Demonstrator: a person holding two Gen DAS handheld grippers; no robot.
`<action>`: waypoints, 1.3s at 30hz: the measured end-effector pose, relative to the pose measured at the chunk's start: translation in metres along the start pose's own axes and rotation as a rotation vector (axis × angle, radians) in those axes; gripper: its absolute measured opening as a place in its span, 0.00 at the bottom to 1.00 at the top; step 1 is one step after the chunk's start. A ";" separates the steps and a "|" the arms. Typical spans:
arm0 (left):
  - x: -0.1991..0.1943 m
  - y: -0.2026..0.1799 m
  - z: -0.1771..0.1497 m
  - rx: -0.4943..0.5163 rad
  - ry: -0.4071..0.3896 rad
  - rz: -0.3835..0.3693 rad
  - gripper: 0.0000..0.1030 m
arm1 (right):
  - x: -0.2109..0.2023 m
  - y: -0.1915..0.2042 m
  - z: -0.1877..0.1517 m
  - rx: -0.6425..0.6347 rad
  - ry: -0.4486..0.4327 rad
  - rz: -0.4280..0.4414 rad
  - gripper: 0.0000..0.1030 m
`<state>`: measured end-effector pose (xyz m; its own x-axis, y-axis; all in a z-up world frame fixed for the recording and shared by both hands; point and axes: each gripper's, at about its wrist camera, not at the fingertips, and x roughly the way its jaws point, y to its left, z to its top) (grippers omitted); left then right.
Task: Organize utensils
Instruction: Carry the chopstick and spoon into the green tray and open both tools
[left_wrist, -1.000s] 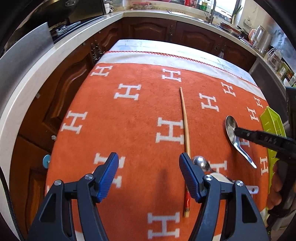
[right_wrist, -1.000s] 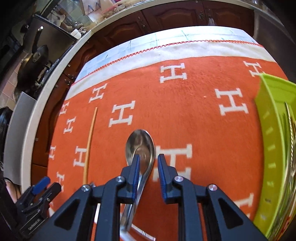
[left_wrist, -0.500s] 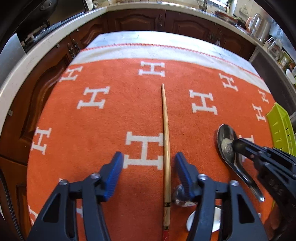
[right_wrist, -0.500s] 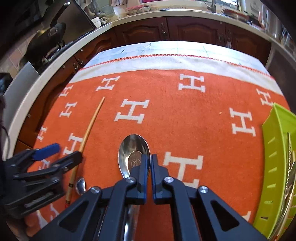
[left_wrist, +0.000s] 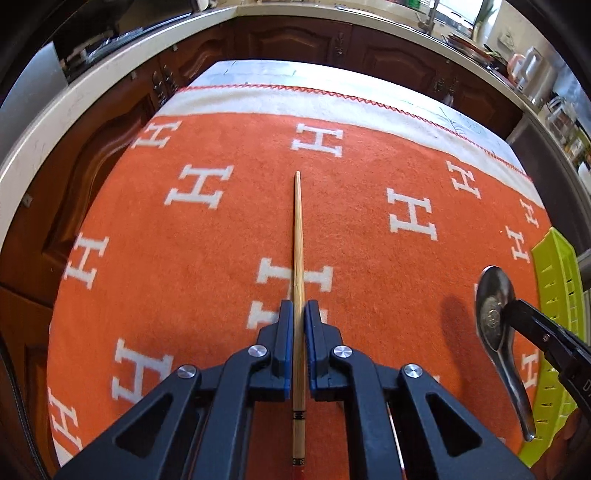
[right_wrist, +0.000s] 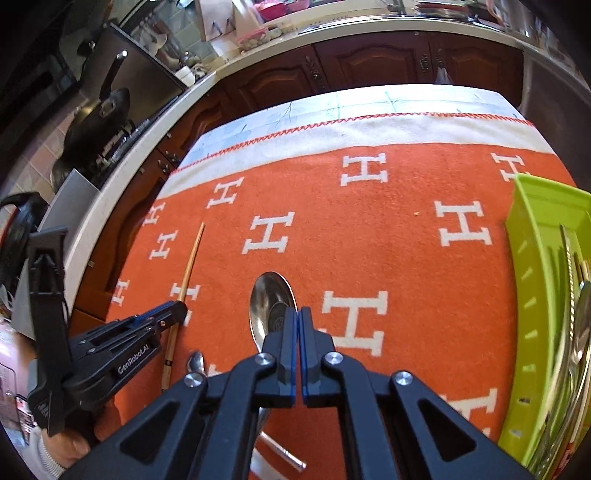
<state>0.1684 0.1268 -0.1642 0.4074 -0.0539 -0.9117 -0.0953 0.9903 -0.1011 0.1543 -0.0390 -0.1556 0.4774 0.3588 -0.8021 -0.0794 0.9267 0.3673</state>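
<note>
Left wrist view: left tool (left_wrist: 299, 314) clenched on chopstick (left_wrist: 297, 236), long axis running straight toward far edge of surface (left_wrist: 258, 70), thin tip pointing away, over orange cloth (left_wrist: 184, 266). Spoon (left_wrist: 496, 314) near right edge, bowl end pointing away, beside green tray (left_wrist: 557, 280).

Right wrist view: right tool (right_wrist: 297, 325) clenched on spoon (right_wrist: 271, 299) at the neck, bowl pointing to far edge, handle running back under tool. Tray (right_wrist: 524, 280) w/ cutlery at right edge. Left tool (right_wrist: 177, 310) on chopstick (right_wrist: 192, 258), tip angled far-right.

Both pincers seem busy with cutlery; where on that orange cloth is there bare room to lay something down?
Bare cloth lies beyond the chopstick tip, up to the white border, and between the spoon and the green tray. It is crowded near the left gripper and right gripper, where more cutlery lies.
</note>
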 end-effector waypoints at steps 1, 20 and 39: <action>-0.003 0.001 -0.001 -0.004 0.002 -0.005 0.04 | -0.005 -0.002 -0.001 0.009 -0.008 0.006 0.01; -0.107 -0.146 -0.032 0.184 0.036 -0.319 0.04 | -0.153 -0.058 -0.038 0.091 -0.246 -0.075 0.01; -0.082 -0.284 -0.054 0.323 0.092 -0.326 0.04 | -0.185 -0.156 -0.058 0.174 -0.273 -0.322 0.01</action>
<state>0.1127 -0.1572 -0.0824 0.2859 -0.3657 -0.8857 0.3176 0.9082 -0.2725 0.0275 -0.2435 -0.0922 0.6690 -0.0090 -0.7432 0.2480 0.9454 0.2117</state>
